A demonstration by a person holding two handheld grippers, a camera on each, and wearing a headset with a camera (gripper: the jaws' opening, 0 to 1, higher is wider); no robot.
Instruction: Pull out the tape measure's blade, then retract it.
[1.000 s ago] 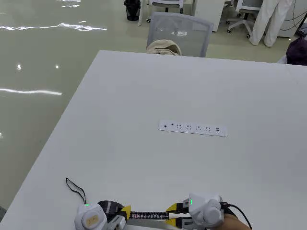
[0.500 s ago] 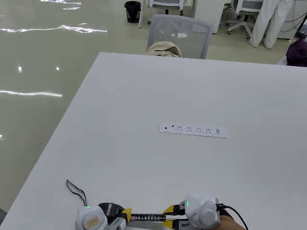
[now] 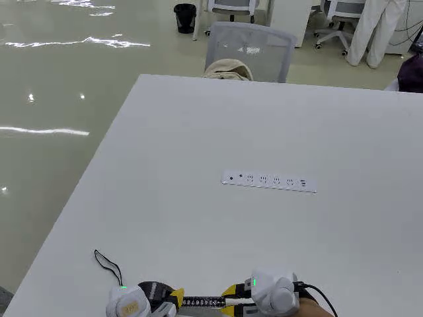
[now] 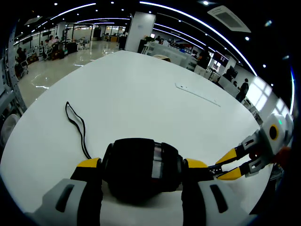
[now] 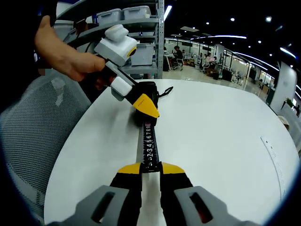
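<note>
- What else is around?
- We see a power strip (image 3: 269,180) mid-table (image 3: 165,165), a chair (image 3: 250,49) at the far edge, and a strap (image 4: 83,134) trailing from the tape measure (image 3: 156,291).
- And the grippers?
- The left gripper (image 4: 142,164) clamps the tape measure at the near edge. The right gripper (image 5: 150,167) pinches the blade (image 5: 148,141). Our head view crops both.

White table (image 3: 198,132), plain matte top, its left edge running beside the shiny floor. White power strip (image 3: 269,180) lies flat near the middle, sockets up. Black strap loop (image 3: 108,264) lies on the top near the left corner, trailing from the tape measure (image 3: 157,292) at the near edge.
</note>
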